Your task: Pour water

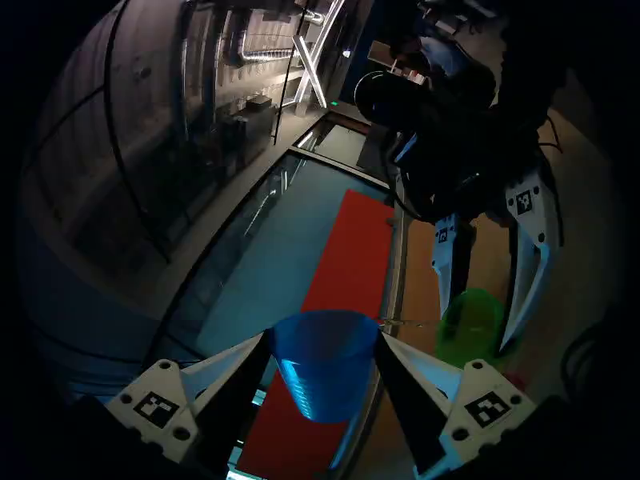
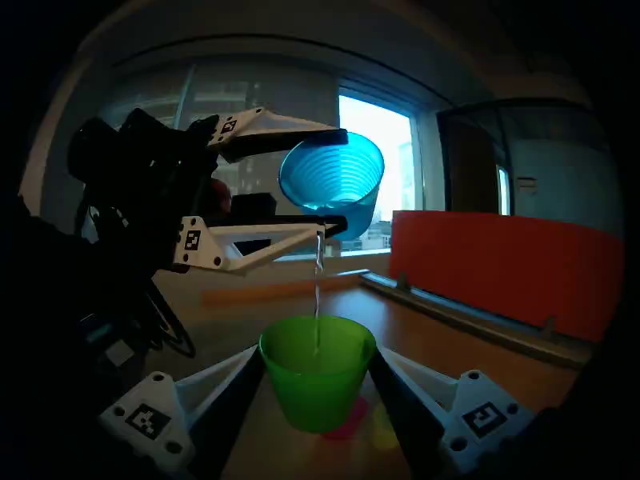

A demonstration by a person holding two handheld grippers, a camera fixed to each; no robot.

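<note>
- The left tool (image 1: pixel 324 342) clamps the blue cup (image 1: pixel 324 380), tipped on its side above the green cup (image 2: pixel 318 384).
- The right tool (image 2: pixel 317 352) grips the green cup upright, low over the wooden bench (image 2: pixel 448 336).
- The right gripper view shows a thin water stream (image 2: pixel 318 280) falling into the green cup.
- The left gripper view shows the blue cup's outer wall.

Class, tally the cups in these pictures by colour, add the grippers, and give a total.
blue cup: 1
green cup: 1
grippers: 2, the left gripper and the right gripper
Total: 4
</note>
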